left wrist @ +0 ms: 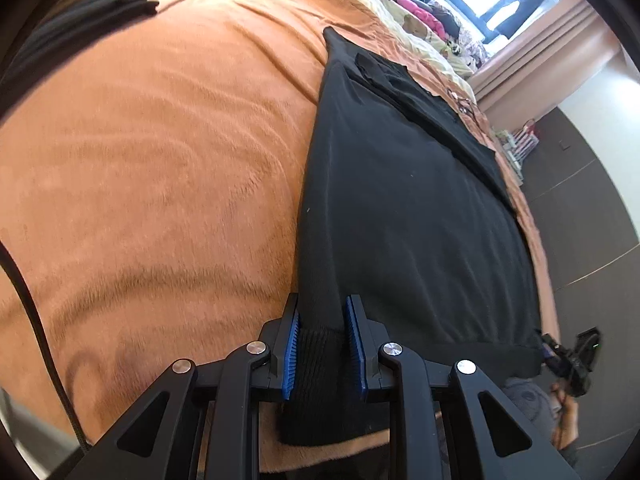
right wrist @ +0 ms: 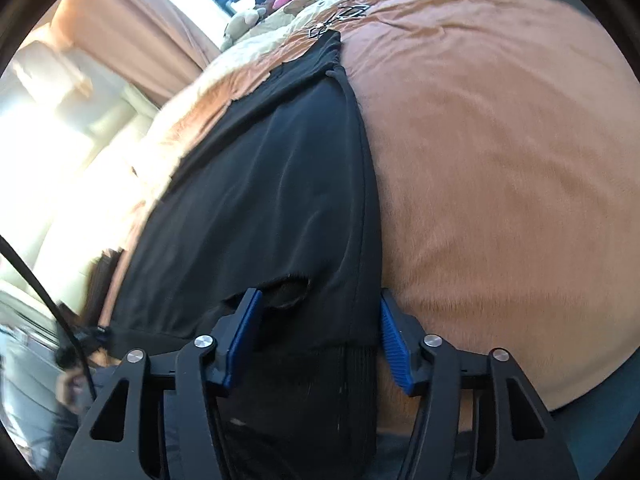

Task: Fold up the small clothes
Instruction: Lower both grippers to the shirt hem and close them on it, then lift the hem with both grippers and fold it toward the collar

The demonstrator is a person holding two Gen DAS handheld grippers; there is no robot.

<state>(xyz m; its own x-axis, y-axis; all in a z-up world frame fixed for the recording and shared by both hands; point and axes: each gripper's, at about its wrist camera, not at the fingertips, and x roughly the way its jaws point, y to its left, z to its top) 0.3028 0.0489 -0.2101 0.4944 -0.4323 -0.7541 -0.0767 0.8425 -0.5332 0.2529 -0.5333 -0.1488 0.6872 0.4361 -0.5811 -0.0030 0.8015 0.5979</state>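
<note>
Left hand-held gripper (left wrist: 322,346) has its blue pads narrowed onto the ribbed hem at one near corner of the black garment (left wrist: 408,216), pinching it. Right hand-held gripper (right wrist: 318,340) stands about half open astride the other near corner; the hem lies between its pads, but neither pad clearly presses on it, so that side looks not yet gripped. The garment lies spread flat on the orange blanket (left wrist: 160,160) of the bed, its far end with a part already turned in. Folding seems barely begun: both near corners must be held, then carried toward the far edge.
</note>
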